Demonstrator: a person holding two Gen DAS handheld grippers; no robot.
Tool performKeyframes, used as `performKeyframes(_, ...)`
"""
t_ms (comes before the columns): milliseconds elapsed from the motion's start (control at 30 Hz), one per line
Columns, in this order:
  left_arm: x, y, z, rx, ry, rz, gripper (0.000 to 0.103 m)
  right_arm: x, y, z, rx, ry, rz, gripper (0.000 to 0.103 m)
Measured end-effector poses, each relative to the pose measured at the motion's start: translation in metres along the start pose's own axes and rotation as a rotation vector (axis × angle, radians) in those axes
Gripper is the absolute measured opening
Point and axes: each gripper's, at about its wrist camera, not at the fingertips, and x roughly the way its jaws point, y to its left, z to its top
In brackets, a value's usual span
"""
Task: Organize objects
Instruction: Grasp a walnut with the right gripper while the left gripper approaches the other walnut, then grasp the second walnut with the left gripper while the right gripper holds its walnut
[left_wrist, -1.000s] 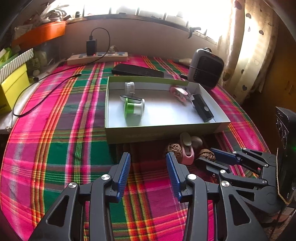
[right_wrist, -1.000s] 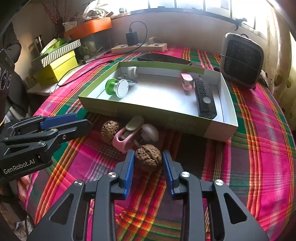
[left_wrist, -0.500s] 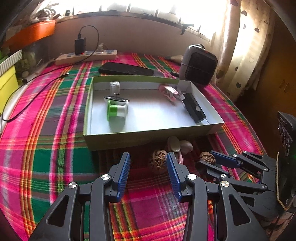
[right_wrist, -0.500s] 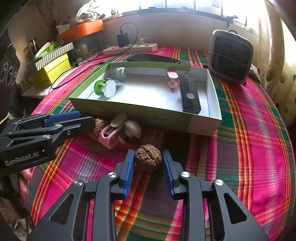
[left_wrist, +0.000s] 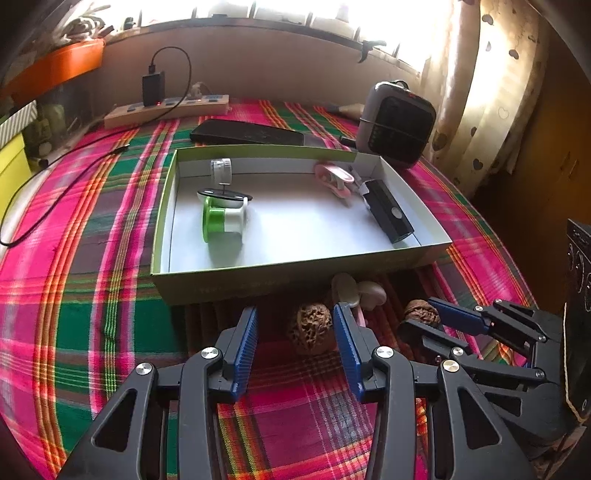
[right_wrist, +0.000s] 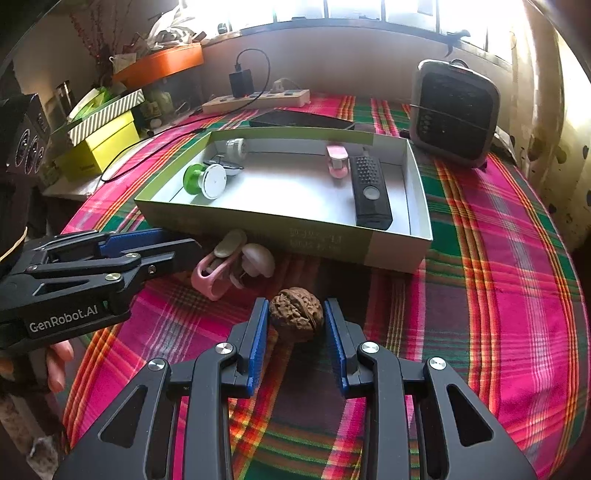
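Note:
A shallow green-rimmed box (left_wrist: 280, 275) (right_wrist: 258, 225) on the plaid cloth holds a green spool (left_wrist: 221, 219), a clear small reel (left_wrist: 221, 170), a pink clip (left_wrist: 334, 179) and a black remote (left_wrist: 388, 210). In front of it lie two walnuts and a pink clip with beige pads (right_wrist: 229, 264). My left gripper (left_wrist: 295, 332) is open around one walnut (left_wrist: 309, 328), which lies nearer the right finger. My right gripper (right_wrist: 295, 325) is open, its fingers on either side of the other walnut (right_wrist: 295, 314) with small gaps; it also shows in the left wrist view (left_wrist: 421, 312).
Behind the box lie a black flat device (left_wrist: 247, 133) and a power strip with charger (left_wrist: 166, 107). A grey heater (right_wrist: 456, 110) stands at the back right. Yellow and striped boxes (right_wrist: 99, 136) sit at the left edge. A curtain (left_wrist: 487, 74) hangs on the right.
My left gripper has moved right and forward, so the walnut now lies between its fingers. My right gripper stays around its walnut, drawn back slightly from the box.

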Motion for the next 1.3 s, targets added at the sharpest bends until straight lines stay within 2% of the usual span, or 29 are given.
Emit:
performKeyframes(300,-0.005,0.01,0.0,-0.025,-0.019,0.006,0.04,-0.001,-0.001,0.001,0.002,-0.006,0.001,0.032)
performKeyframes(467,-0.001,0.002,0.0,0.005,-0.009,0.0,0.04,-0.001,-0.001,0.001,0.005,-0.005,0.001,0.031)
performKeyframes(733,0.002,-0.004,0.001,0.041,0.001,0.035,0.041,-0.001,-0.002,0.001,0.009,-0.005,0.004,0.032)
performKeyframes(967,0.002,0.003,0.002,0.007,0.002,0.041,0.041,-0.002,-0.002,0.001,0.008,-0.008,0.006,0.032)
performKeyframes(1300,0.009,-0.002,-0.002,0.01,0.025,0.048,0.042,-0.003,-0.006,0.0,0.018,-0.008,0.008,0.032)
